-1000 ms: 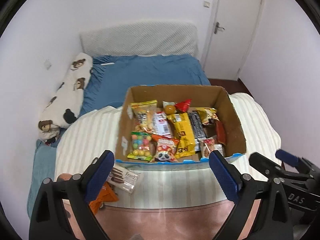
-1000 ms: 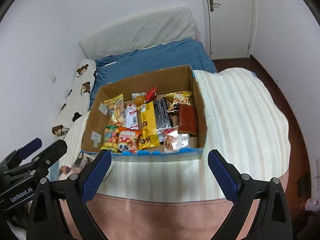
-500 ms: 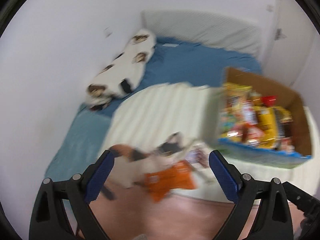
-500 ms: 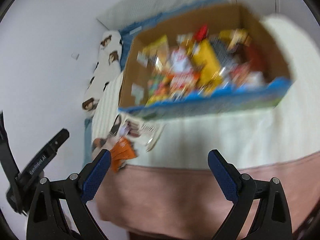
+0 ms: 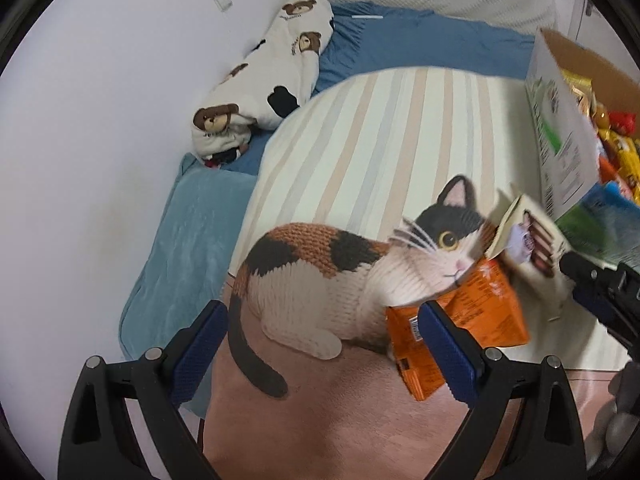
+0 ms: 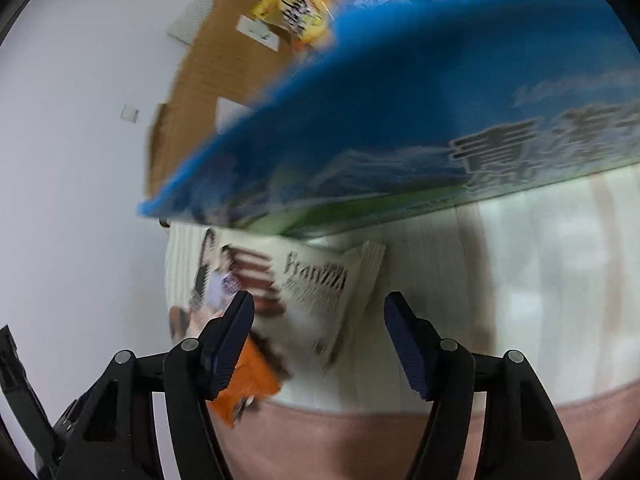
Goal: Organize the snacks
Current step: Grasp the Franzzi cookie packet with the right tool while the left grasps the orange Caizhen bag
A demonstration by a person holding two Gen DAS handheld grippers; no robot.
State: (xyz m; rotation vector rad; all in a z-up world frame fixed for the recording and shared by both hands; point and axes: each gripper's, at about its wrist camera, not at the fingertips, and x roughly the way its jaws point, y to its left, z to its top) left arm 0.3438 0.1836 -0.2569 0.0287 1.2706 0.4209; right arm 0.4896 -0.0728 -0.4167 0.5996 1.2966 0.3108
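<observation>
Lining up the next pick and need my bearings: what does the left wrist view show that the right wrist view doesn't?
Only the left wrist view: the calico cat print on the blanket, the bear pillow, the blue sheet, and the left gripper with its jaws open and nothing between them.

Only the right wrist view: the box's blue front wall close up, and the right gripper, whose jaws have just been closing and flank the cream wafer pack without pressing it.

Both: the wafer pack, the orange packet, the cardboard box and the striped blanket.
</observation>
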